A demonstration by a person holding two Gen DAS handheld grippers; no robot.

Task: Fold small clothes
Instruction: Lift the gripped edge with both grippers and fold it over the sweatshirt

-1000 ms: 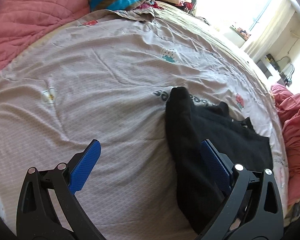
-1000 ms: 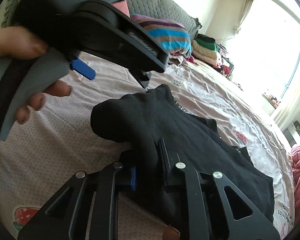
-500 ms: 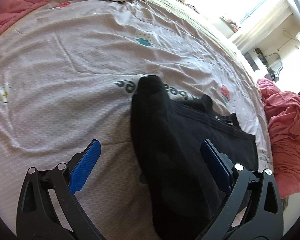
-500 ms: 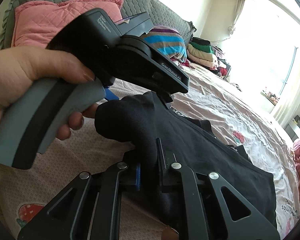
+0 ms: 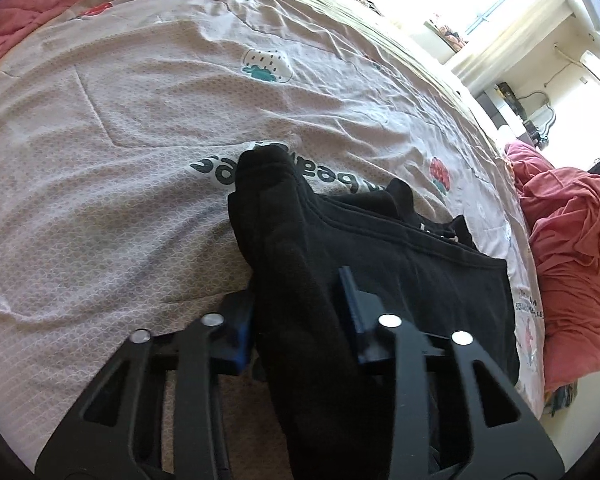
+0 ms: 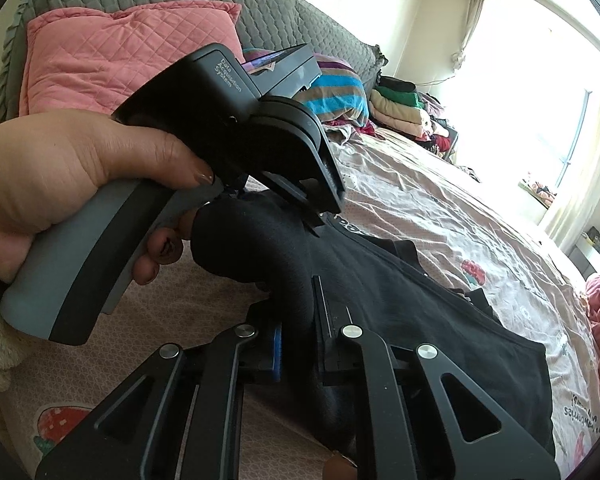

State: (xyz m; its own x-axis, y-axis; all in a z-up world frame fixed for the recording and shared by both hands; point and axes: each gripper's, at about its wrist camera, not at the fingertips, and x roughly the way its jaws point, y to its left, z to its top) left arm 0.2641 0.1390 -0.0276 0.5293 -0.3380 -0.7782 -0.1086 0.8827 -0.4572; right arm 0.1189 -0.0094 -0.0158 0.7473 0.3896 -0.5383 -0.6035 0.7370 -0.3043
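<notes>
Both wrist views look closely down at one black garment [image 5: 380, 264].

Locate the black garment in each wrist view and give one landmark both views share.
Left wrist: black garment runs from centre to lower right, bunched between the left tool pads.
Right wrist: centre to lower right, pinched by the right tool.
Shared landmark: strawberry print.

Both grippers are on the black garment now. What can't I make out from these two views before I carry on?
- Left gripper fingertips: buried in black garment, left wrist view.
- Right gripper pads: fabric covers them, right wrist view.
- Garment's near end: cut off by both bottom edges.
- Folded clothes pile: too small to identify.
</notes>
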